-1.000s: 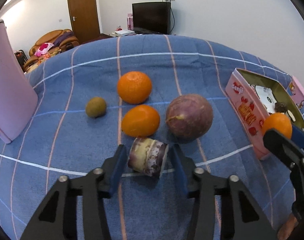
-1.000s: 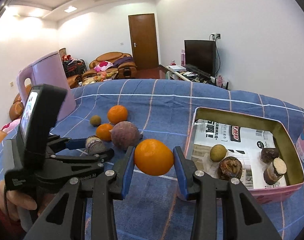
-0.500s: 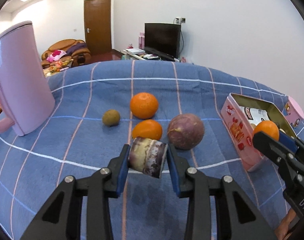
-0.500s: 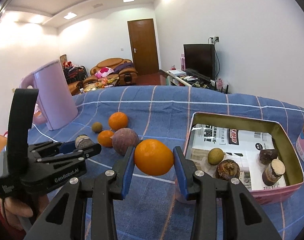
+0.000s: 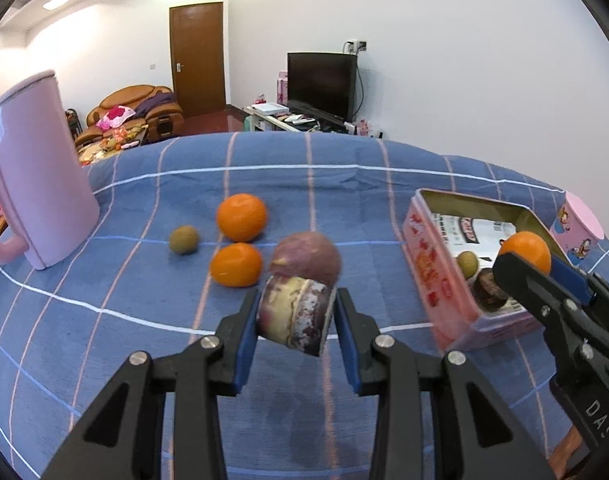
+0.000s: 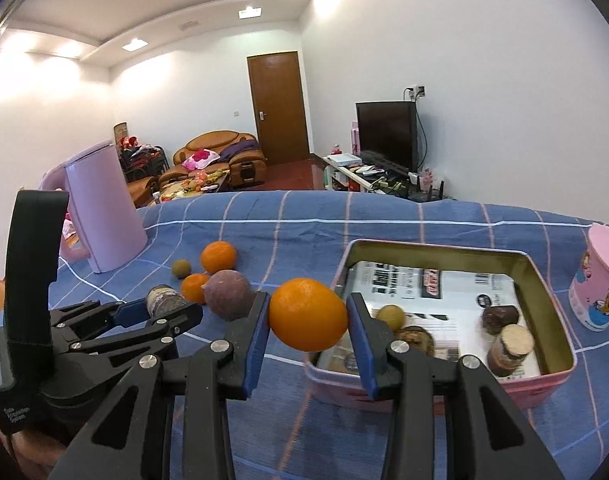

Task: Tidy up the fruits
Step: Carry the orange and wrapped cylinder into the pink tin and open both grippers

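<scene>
My left gripper (image 5: pixel 296 316) is shut on a cut purple-and-cream fruit piece (image 5: pixel 294 316) and holds it above the blue cloth. My right gripper (image 6: pixel 308 320) is shut on an orange (image 6: pixel 307 314), held at the near left edge of the pink tin (image 6: pixel 560 372). The tin holds a small green fruit (image 6: pixel 390 317) and several brown pieces. On the cloth lie two oranges (image 5: pixel 241 217) (image 5: pixel 235 265), a purple passion fruit (image 5: pixel 306 255) and a small green fruit (image 5: pixel 183 239). The right gripper with its orange (image 5: pixel 526 250) shows at the right of the left wrist view.
A tall pink jug (image 5: pixel 36 176) stands at the left of the table. A pink cartoon cup (image 6: pixel 600 280) stands right of the tin. The blue checked cloth (image 5: pixel 104 340) covers the table. A sofa, door and TV are far behind.
My left gripper has closed on the cut fruit piece and lifted it off the cloth. My right gripper has carried the orange up and closer to the tin.
</scene>
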The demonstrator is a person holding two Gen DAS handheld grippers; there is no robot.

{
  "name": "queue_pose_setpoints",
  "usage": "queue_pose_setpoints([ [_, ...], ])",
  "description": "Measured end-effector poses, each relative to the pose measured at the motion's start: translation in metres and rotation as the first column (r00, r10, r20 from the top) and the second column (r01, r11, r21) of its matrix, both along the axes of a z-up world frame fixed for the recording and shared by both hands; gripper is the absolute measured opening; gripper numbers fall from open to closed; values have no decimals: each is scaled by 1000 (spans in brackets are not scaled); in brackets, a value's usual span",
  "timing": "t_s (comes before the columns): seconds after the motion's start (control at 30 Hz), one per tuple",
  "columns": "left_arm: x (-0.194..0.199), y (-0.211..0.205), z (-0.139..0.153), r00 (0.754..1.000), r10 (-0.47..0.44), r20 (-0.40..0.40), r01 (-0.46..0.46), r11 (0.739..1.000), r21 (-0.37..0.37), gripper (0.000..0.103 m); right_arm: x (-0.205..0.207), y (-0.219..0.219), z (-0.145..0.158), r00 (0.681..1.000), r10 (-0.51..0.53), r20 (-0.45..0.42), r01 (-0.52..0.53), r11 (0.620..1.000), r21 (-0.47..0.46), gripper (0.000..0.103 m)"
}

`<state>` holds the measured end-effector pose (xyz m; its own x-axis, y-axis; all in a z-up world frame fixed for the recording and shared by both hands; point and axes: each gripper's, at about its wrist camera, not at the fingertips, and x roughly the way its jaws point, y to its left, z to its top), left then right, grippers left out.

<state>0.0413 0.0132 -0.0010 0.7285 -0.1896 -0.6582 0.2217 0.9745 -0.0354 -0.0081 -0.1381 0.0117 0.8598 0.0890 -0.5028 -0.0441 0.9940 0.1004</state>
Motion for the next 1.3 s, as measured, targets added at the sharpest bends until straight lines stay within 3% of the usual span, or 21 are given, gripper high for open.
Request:
queue_pose_setpoints([
  [0.43, -8, -56, 15, 997, -67, 42, 66, 997, 35, 38, -11, -53, 5, 997, -70, 17, 70, 998, 0, 41],
  [1.0, -3, -129, 21, 985, -168, 39, 168, 986, 13, 38, -19, -147, 14, 969, -244, 27, 243, 970, 27, 41],
  [1.3, 11, -163, 12, 986, -168, 18, 168, 986, 19, 38, 10, -151, 6, 972, -235, -16, 235, 972, 1, 41],
])
